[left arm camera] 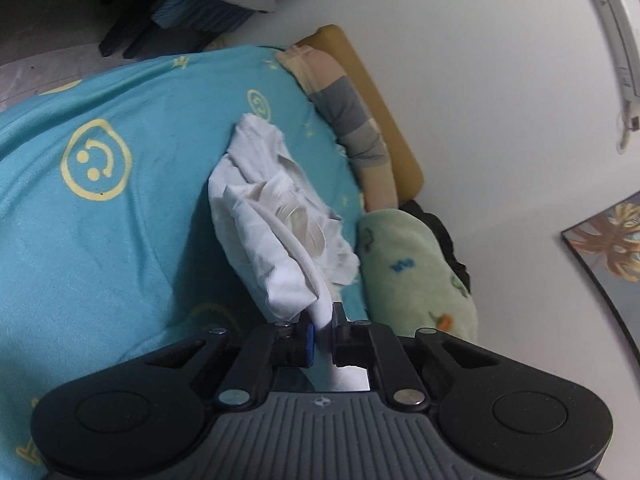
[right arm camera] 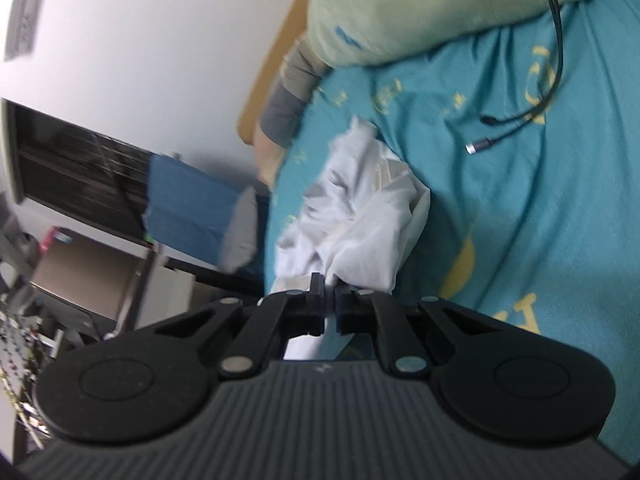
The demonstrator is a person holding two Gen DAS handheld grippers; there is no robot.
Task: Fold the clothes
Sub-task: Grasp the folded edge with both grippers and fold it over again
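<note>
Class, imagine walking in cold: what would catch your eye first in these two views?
The crumpled white garment in the middle of the turquoise smiley-face bedsheet, pinched at separate spots by the left gripper and the right gripper, jaws shut on cloth. Beside it, toward the wall, lies a pale green blanket.

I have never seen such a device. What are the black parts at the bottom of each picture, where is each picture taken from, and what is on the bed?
Each picture comes from a camera on a hand-held gripper, looking forward along its two fingers. One shows the left gripper, the other the right gripper. Both are shut on the same crumpled white garment, each pinching a part of it. The garment lies on a turquoise bed sheet with yellow smiley faces. A green blanket lies beside it, and a cable rests on the sheet.
</note>
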